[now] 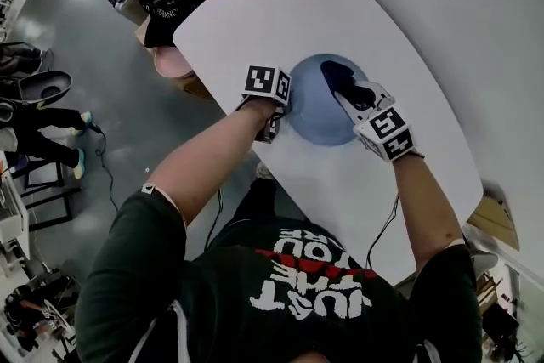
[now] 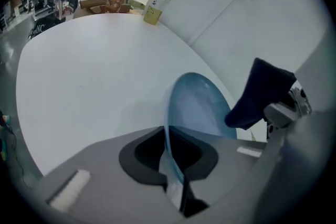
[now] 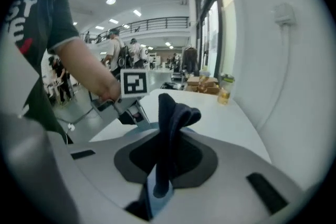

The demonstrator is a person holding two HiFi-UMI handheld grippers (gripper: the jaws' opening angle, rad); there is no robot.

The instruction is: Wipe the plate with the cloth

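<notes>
Left tongs (image 2: 170,176) clenched on the rim of the blue plate (image 2: 197,107); the rim ran straight in between my jaws. The plate reached out ahead of those tongs over the white worktop (image 2: 94,76). Right tongs (image 3: 157,186) clenched on the dark cloth (image 3: 170,123), which stood bunched up out of the jaws. The cloth was over the plate, across from my left tongs; I could not tell whether it touched. Yellow bottle (image 2: 152,10) well beyond both tongs, at the worktop's far edge.

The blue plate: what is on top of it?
A dark cloth, held by the right hand-held gripper, hangs over the plate. Whether it touches the plate is hidden.
</notes>
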